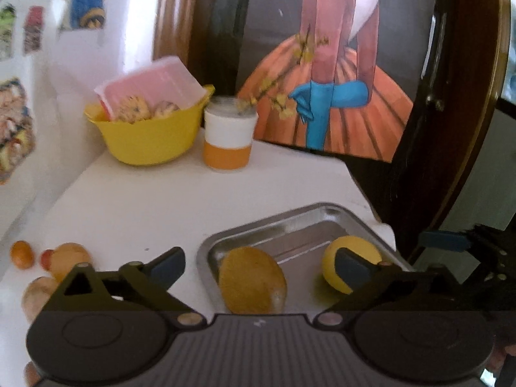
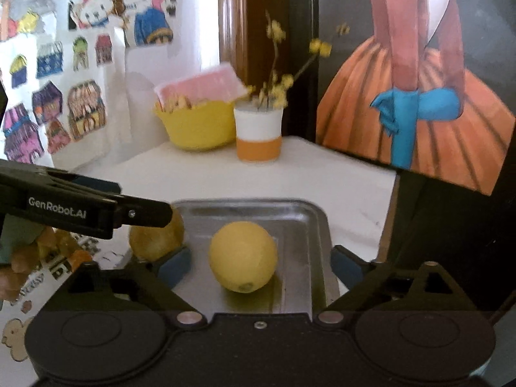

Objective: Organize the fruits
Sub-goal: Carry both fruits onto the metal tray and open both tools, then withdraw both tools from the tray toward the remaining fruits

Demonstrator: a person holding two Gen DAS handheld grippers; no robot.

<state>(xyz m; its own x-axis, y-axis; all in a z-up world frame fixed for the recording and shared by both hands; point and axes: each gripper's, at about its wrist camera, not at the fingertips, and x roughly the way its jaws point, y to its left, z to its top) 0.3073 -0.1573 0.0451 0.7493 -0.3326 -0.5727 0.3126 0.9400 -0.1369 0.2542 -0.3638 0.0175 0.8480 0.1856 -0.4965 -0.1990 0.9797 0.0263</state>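
Spread wide apart, the left gripper's jaws framed the near end of a metal tray and held nothing. Between its blue pads lay a brownish-orange oval fruit, resting against the tray's near left corner. Farther right in the tray sat a yellow lemon, partly hidden behind the right pad.

From the right wrist view, the right gripper was likewise released, its fingers well apart on either side of the lemon without touching it. The brownish fruit showed at the tray's left edge, under the black arm of the left gripper.

On the white table, left of the tray, lay several small orange and tan fruits. At the back stood a yellow bowl holding a pink packet and biscuits, with an orange-and-white cup of yellow flower sprigs just beside it. A painting of an orange dress leaned behind.
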